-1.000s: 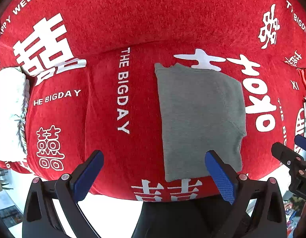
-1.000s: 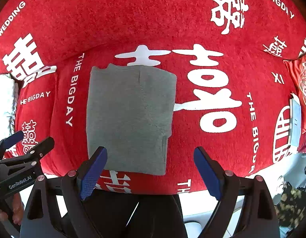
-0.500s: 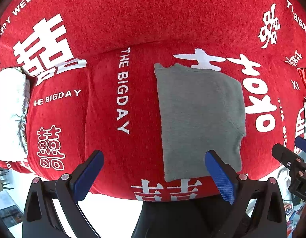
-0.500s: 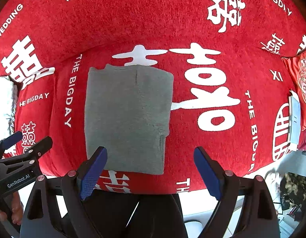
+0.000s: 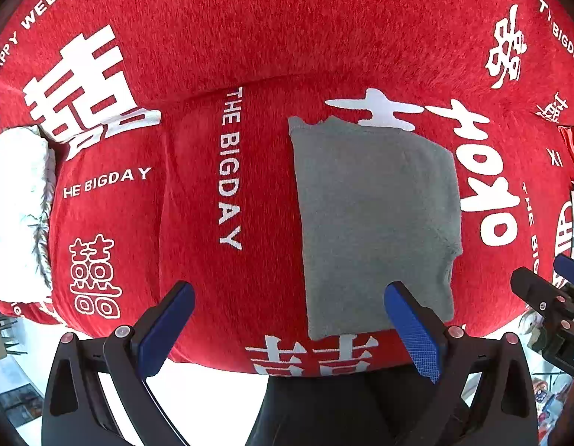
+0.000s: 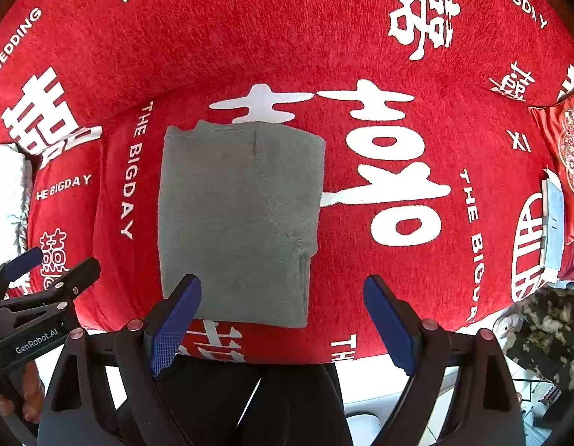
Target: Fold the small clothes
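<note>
Red wedding-print sofa cover across seat and backrest, filling both views. Grey garment flat on the seat, already folded to a narrow rectangle, lying where it lay a second ago; only a slight drift in the right view since then, so probably a pause before the last fold or a finished piece. Left gripper held back over the front edge, jaws wide apart, empty; right gripper likewise spread and touching nothing. Right view alone: patterned red cushion, pale flat object on the seat's right. Left view alone: more of a white fluffy bundle at far left.
</note>
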{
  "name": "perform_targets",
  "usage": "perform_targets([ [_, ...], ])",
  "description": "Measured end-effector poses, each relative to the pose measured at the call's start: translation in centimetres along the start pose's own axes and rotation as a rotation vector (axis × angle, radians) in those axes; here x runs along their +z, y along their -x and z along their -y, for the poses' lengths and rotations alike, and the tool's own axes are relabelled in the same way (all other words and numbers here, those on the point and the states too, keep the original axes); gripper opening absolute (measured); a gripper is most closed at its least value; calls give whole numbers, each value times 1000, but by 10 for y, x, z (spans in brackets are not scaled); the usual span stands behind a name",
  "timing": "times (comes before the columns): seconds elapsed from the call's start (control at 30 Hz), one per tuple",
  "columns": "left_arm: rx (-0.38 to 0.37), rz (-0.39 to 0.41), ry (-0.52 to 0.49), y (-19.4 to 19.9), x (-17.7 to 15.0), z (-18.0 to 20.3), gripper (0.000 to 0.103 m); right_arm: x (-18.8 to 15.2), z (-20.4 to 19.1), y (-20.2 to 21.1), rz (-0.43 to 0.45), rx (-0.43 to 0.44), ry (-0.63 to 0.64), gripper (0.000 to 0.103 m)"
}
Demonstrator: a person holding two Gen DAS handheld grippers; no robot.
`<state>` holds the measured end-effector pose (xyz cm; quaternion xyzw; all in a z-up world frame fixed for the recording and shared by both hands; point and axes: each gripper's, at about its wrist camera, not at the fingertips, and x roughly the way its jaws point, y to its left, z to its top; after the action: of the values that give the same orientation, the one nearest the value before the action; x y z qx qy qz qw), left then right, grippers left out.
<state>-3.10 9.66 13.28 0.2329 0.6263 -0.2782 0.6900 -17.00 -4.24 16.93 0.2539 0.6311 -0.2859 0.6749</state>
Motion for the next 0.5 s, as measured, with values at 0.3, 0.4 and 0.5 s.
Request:
perform_targets([
  [0.3, 3, -3, -2, -1, 1, -1, 102, 4, 0, -1, -4, -2, 2, 91],
  [0.4, 4, -6, -2, -3, 2, -3, 102, 5, 0, -3, -7, -2, 7, 91],
  [0.5, 4, -9, -3, -4, 3, -3, 102, 6, -1, -3, -10, -2, 11, 91],
])
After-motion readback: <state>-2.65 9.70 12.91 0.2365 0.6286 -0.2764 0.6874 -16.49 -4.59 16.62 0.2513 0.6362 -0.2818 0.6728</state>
